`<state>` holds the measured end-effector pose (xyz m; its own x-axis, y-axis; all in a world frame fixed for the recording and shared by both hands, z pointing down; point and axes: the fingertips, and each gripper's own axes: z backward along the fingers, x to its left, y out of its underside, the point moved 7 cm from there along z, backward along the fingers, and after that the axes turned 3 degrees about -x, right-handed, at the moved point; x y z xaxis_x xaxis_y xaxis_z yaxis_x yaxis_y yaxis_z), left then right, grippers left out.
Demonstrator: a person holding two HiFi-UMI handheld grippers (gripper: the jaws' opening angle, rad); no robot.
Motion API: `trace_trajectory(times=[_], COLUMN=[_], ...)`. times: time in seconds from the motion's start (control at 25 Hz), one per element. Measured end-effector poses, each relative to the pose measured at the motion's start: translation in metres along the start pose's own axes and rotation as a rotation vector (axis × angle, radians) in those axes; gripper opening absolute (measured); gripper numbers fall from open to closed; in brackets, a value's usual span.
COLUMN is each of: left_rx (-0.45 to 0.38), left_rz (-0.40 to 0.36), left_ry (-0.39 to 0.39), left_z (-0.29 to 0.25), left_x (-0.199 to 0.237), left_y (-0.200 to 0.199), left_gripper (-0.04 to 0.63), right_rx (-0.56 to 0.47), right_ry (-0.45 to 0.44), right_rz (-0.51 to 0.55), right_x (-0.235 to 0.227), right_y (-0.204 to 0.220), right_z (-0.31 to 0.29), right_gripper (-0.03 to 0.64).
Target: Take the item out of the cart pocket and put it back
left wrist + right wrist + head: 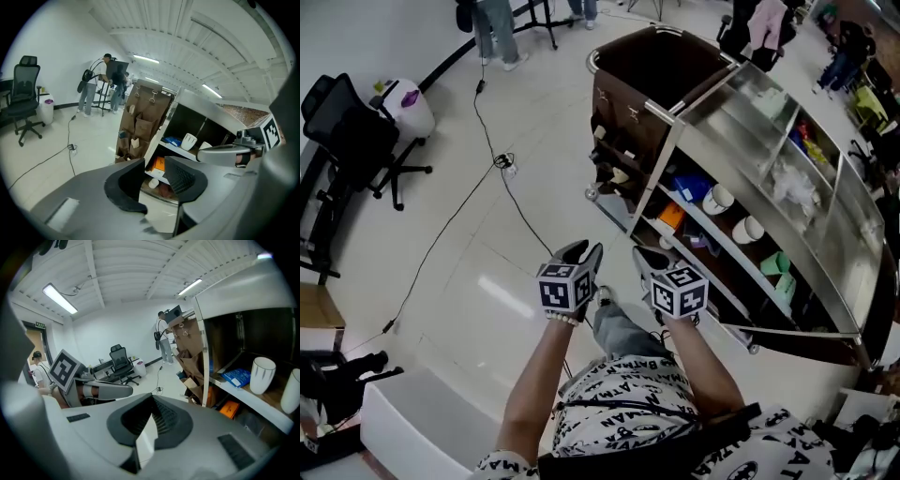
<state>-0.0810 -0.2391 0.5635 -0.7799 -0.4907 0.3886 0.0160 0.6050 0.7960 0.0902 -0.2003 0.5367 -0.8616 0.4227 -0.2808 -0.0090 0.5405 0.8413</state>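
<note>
The cart (787,141) stands to my right, with a brown fabric pocket organizer (619,141) hanging on its near end. The left gripper view shows those pockets (140,122) ahead, small white items (135,142) poking out of them. The pockets (190,362) also show in the right gripper view. Both grippers hover side by side over the floor, well short of the cart. My left gripper (581,251) (153,164) is open, with nothing between its fingers. My right gripper (649,258) (152,399) has its tips together and holds nothing.
Cart shelves carry white cups (719,199), an orange box (672,216) and blue packets. A black cable (487,178) runs across the floor. An office chair (356,131) and a white bin (408,105) stand far left. People stand at the back. A white box (412,422) sits near my left.
</note>
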Motion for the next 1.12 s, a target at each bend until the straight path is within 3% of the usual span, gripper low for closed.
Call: trace_trajectory(times=[0.16,0.6,1.12], left_rx=[0.039,0.122,0.233], left_rz=[-0.029,-0.169,-0.325], left_ry=[0.013,0.031,0.095], left_z=[-0.052,-0.192,-0.300], left_x=[0.014,0.063,0.086], left_y=[-0.014,-0.037,-0.035], left_gripper=[0.176,0.190,0.188], right_rx=[0.027,0.061,0.073], right_ry=[0.009,0.052,0.111], right_rz=[-0.018,-0.043,-0.134], right_x=[-0.028,-0.094,-0.144], right_y=[-0.008,-0.024,-0.020], right_z=[-0.021,-0.083,-0.125], right_gripper=[0.000,0.000,0.000])
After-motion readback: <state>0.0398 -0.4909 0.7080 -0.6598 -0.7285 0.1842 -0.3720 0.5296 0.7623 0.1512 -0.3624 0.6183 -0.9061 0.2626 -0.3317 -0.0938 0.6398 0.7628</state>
